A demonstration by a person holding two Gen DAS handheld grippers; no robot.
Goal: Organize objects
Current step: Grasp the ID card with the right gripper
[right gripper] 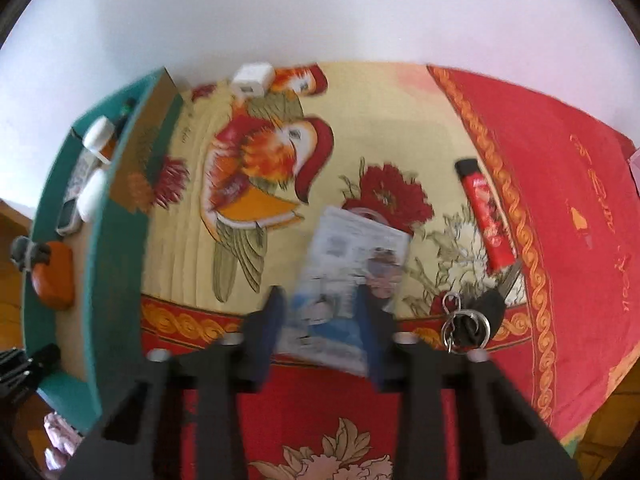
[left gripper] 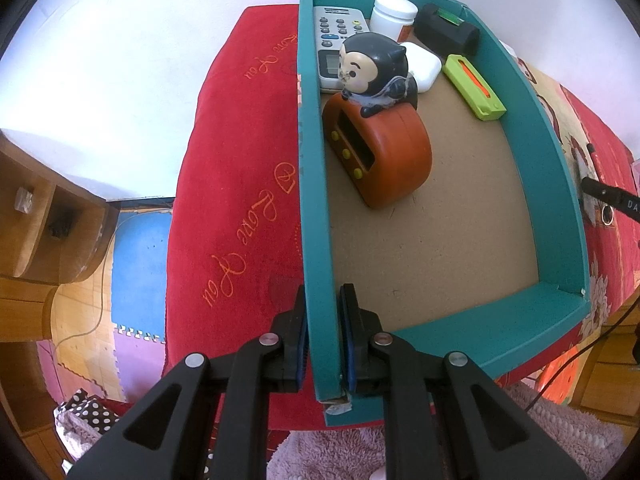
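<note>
Bed against a plain white wall, spread with a red plush blanket [left gripper: 240,160] embroidered in orange script, and over it a printed cover [right gripper: 360,128] of mandarin ducks and peonies; wooden furniture and foam floor mats lie beyond the bed's left edge.

Teal box [left gripper: 556,200] — card, shallow, brown board floor, standing at the bed's left part. Contents, gathered toward its far end: orange plastic clock [left gripper: 380,156] with yellow buttons, a black cartoon figure [left gripper: 376,68] perched on top; white remote [left gripper: 334,40]; white-capped jar [left gripper: 394,12]; white rounded case [left gripper: 424,66]; black level [left gripper: 446,28]; lime-green flat tool [left gripper: 474,88]. The near half of the floor is bare.

Left tongs [left gripper: 323,336] — pinching the box's near left wall, one pad outside, one inside, steadying it.

Right tongs [right gripper: 320,320] — spread either side of a glossy printed packet [right gripper: 352,276], flat and rectangular, blurred by motion. I cannot tell whether the pads actually grip it. Its long axis runs away from the tongs, toward the wall.

Loose on the cover: red tube [right gripper: 486,220] with black cap, near the right border; key bunch [right gripper: 468,324] on a steel ring, just below it; small white cube [right gripper: 252,80] at the far edge.

Governing relation — the box lies to the left of the right tongs, so the packet would likely have to travel leftward over the teal wall, and the right hand is the nearer one to it.
</note>
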